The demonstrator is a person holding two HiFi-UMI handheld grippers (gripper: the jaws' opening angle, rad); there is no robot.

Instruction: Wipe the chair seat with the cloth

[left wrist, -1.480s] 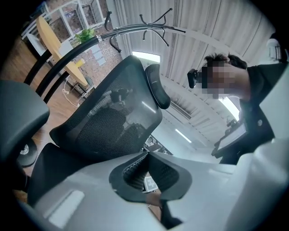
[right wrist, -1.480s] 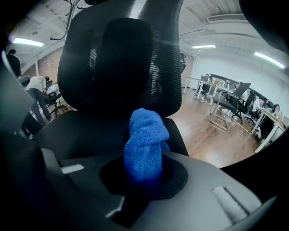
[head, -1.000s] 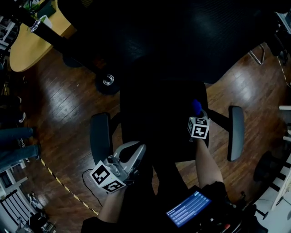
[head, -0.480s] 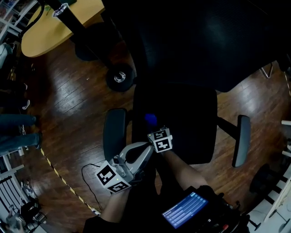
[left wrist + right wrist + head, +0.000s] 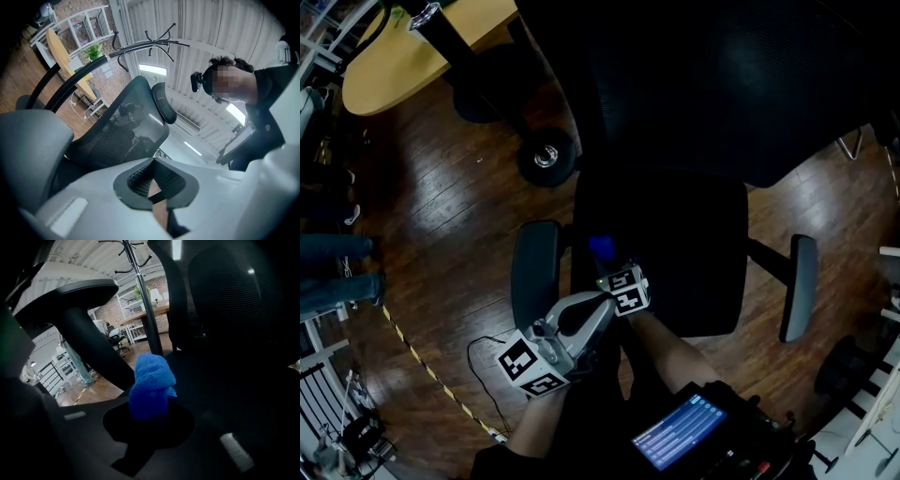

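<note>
**As Cloth Reaches the Seat Edge, Left Gripper Hangs Empty**

Where the head view's centre lies, the right gripper (image 5: 607, 264) holds a blue cloth (image 5: 600, 247) at the left edge of the chair seat (image 5: 694, 253), beside the armrest (image 5: 534, 272). The left gripper (image 5: 586, 321) hovers just below. Left gripper view: jaws together, nothing between. Right gripper view: jaws clamped on the cloth mid-frame, backrest (image 5: 234, 296) upper right.

The cloth (image 5: 600, 247) lies left on the chair seat (image 5: 698, 248).
</note>
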